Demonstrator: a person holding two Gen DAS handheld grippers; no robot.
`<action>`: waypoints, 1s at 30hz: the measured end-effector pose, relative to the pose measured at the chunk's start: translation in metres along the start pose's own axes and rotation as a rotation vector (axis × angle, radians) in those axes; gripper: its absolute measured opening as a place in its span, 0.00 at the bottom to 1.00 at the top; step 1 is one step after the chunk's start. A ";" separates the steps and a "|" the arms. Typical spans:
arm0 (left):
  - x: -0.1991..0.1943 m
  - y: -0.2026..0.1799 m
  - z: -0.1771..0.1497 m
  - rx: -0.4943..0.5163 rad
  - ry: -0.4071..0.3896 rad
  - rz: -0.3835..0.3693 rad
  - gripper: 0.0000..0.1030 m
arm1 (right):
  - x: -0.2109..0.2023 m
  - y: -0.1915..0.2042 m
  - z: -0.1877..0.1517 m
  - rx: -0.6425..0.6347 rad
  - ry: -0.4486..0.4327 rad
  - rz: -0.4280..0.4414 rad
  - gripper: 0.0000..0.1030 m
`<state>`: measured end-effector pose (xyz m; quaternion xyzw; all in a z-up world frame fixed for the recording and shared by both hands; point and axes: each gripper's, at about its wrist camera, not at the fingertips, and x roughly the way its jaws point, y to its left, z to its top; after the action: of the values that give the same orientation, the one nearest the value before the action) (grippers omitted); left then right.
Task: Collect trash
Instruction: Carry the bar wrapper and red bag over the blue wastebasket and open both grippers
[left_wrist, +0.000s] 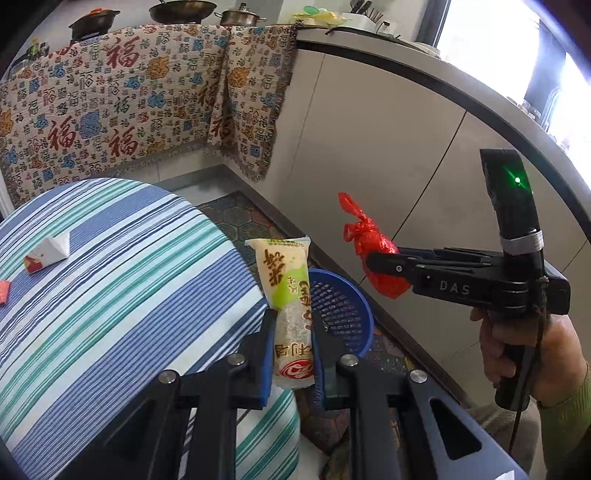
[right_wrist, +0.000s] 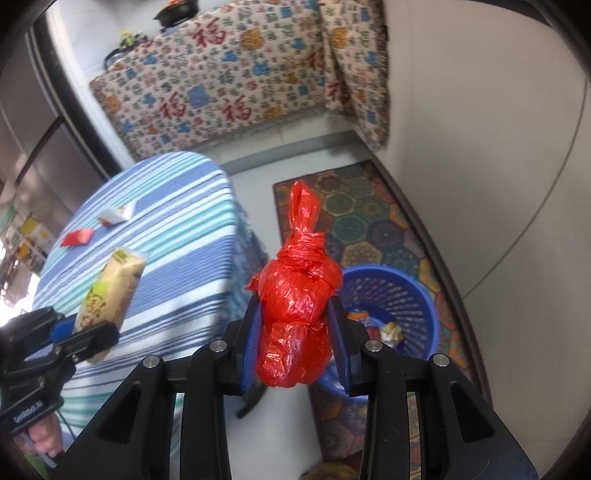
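My left gripper (left_wrist: 293, 332) is shut on a long cream and green snack wrapper (left_wrist: 288, 295), held upright just past the table's edge; the same wrapper (right_wrist: 107, 288) shows at the left of the right wrist view. A knotted red plastic bag (right_wrist: 295, 314) is clamped between the blue pads of my right gripper (right_wrist: 295, 321), and the left wrist view shows that bag (left_wrist: 373, 254) in the air beside the cabinet. A blue mesh basket (right_wrist: 413, 295) stands on the floor below and to the right, with crumpled scraps inside. The basket (left_wrist: 340, 310) lies partly behind the wrapper.
A round table under a striped blue and green cloth (left_wrist: 110, 295) holds a folded white paper (left_wrist: 48, 251) and a red scrap (right_wrist: 77, 236). A patterned floor mat (right_wrist: 369, 221) lies under the basket. White cabinets (left_wrist: 369, 147) curve along the right.
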<state>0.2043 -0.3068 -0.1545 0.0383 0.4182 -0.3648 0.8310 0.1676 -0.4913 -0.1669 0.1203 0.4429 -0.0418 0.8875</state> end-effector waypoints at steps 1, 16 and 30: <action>0.007 -0.006 0.002 0.004 0.007 -0.006 0.17 | 0.003 -0.010 0.000 0.014 0.001 -0.011 0.34; 0.140 -0.058 0.007 0.040 0.123 -0.045 0.17 | 0.041 -0.121 -0.012 0.188 0.033 -0.017 0.34; 0.224 -0.058 0.002 0.057 0.230 -0.027 0.37 | 0.059 -0.137 -0.010 0.207 0.067 -0.029 0.53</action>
<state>0.2545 -0.4783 -0.3011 0.0977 0.5009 -0.3810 0.7710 0.1708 -0.6191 -0.2444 0.2060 0.4673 -0.0962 0.8544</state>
